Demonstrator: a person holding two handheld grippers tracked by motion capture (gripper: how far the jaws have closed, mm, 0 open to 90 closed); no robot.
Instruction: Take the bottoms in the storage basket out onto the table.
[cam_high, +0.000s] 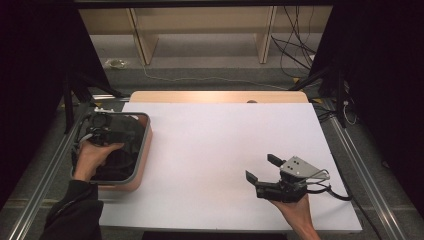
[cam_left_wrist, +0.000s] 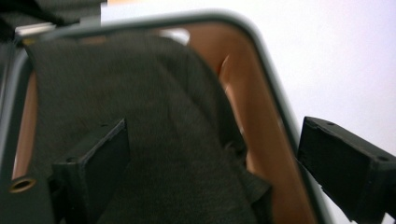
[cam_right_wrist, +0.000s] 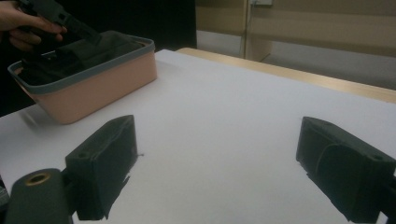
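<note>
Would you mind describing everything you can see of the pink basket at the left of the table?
The pink basket is a rectangular tub with rounded corners, smooth salmon-pink walls that look like plastic and a grey rim. It stands upright on the white table top near its left edge. Dark grey cloth, felt-like, lies inside and covers most of the bottom. The left gripper hangs over its far end, jaws apart above the cloth; whether they touch it is unclear.
</note>
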